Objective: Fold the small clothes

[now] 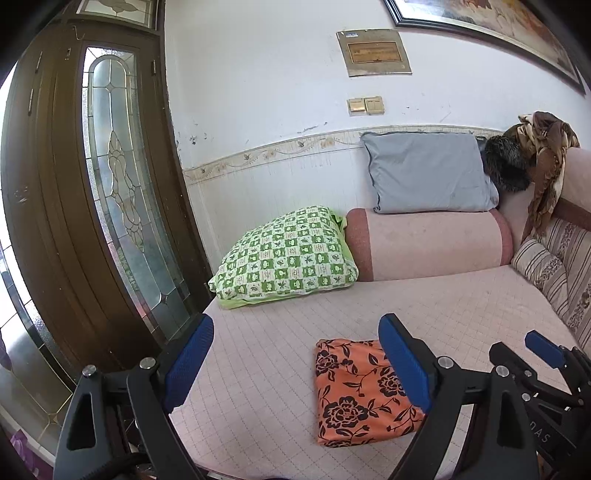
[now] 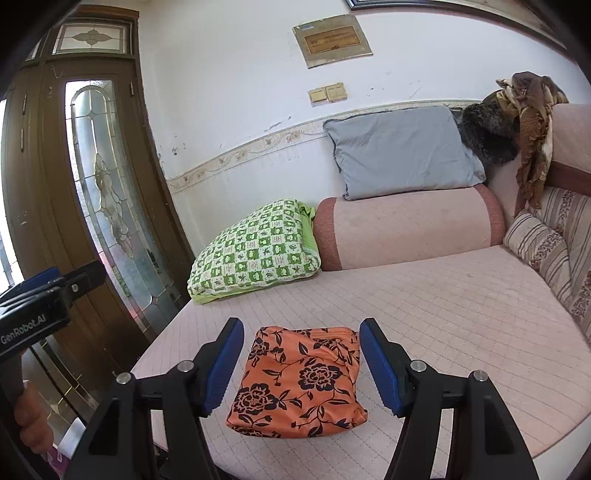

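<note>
Seemingly folded already, the orange floral garment is framed between the spread, empty right tongs, beside the equally unclenched left tongs, so only gentle flattening is advised.

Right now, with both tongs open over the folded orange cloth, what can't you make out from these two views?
- Orange floral cloth: right-hand edge hidden in the left wrist view behind the left tongs' blue pad; the layers inside the fold show in neither view.
- Right tongs: in the left wrist view, only one blue tip shows at the right edge.
- Wall plaque: print too small to read.
- Framed picture: cut off by the top edge.
</note>
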Demonstrator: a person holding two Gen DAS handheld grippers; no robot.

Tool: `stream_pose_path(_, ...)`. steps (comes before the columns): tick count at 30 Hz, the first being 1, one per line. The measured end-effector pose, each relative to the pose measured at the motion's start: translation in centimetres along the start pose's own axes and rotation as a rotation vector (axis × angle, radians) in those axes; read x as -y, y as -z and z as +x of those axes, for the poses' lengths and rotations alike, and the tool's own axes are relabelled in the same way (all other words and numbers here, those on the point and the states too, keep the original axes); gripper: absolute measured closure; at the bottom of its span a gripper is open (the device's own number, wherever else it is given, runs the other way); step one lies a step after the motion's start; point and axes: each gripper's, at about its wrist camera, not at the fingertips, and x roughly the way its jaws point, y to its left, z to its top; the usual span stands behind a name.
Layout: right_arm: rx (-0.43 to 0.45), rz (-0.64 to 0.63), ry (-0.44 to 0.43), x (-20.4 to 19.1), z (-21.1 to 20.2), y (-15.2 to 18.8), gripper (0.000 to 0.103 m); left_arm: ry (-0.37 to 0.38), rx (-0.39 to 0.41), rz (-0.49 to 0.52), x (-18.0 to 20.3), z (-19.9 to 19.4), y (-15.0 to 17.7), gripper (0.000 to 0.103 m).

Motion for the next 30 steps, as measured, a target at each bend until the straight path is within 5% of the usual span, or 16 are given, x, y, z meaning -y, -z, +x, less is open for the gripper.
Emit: stream_pose_path(30, 0.003, -0.094, -0.019, -3.8, 0.9, -1.2, 0.034, 0.028, 0.028, -0.036, -2.5, 0.2, -0.8, 0.012)
